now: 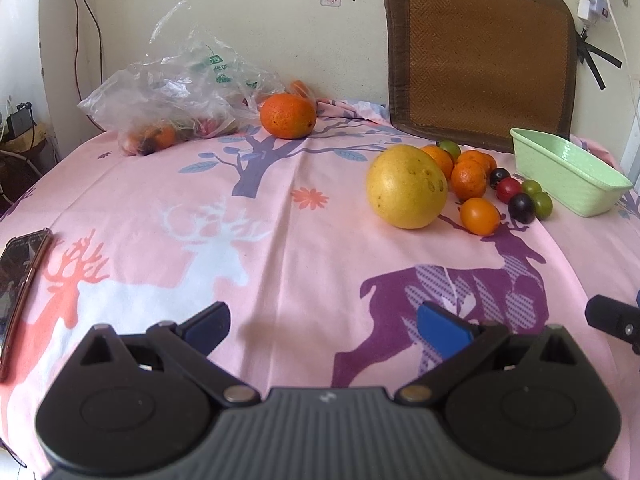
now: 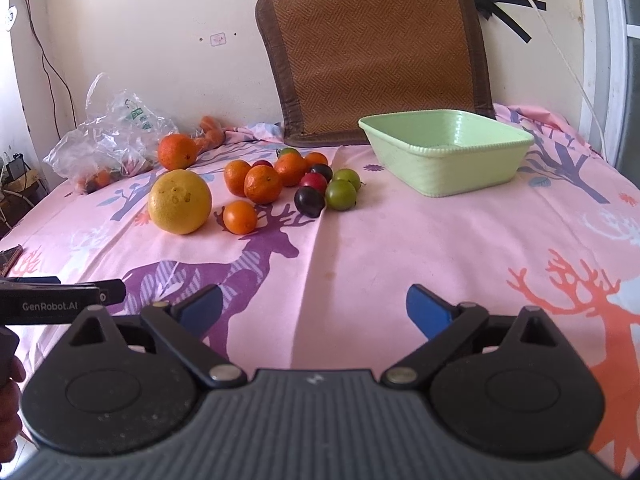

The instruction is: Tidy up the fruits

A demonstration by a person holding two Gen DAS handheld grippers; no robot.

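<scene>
A large yellow grapefruit (image 1: 406, 186) (image 2: 180, 202) lies on the pink cloth beside a cluster of small oranges (image 1: 468, 178) (image 2: 262, 184), dark plums (image 2: 309, 201), a red fruit (image 2: 313, 181) and green fruits (image 2: 340, 194). A big orange (image 1: 288, 115) (image 2: 177, 151) sits farther back. An empty green basket (image 1: 568, 172) (image 2: 448, 152) stands to the right of the cluster. My left gripper (image 1: 324, 326) is open and empty, low over the cloth near the front. My right gripper (image 2: 316, 310) is open and empty, also near the front.
A clear plastic bag (image 1: 176, 92) (image 2: 108, 136) with more fruit lies at the back left. A brown woven cushion (image 1: 480, 52) (image 2: 376, 48) leans on the wall behind the basket. A phone (image 1: 20, 280) lies at the left edge. Cables hang on the wall.
</scene>
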